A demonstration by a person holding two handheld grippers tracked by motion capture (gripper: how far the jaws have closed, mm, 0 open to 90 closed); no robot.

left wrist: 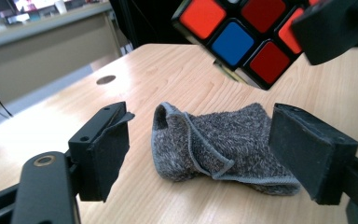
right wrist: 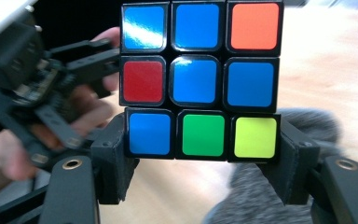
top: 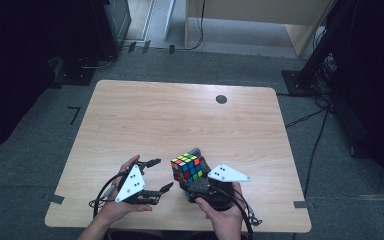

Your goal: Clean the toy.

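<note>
Your right gripper [top: 192,176] clamps the puzzle cube [top: 187,167] by its bottom row, lifted off the table [top: 180,115]; in the right gripper view a pad presses each side of that row. Your left gripper [top: 158,175] stands about half open with nothing held. In the left gripper view the grey sock [left wrist: 214,144] lies on the wood between and just beyond its jaws, untouched, with the cube hanging above and past it. Ahead of both grippers the tabletop is bare wood up to a dark round grommet [top: 221,99]. The near edge runs just behind your hands.
</note>
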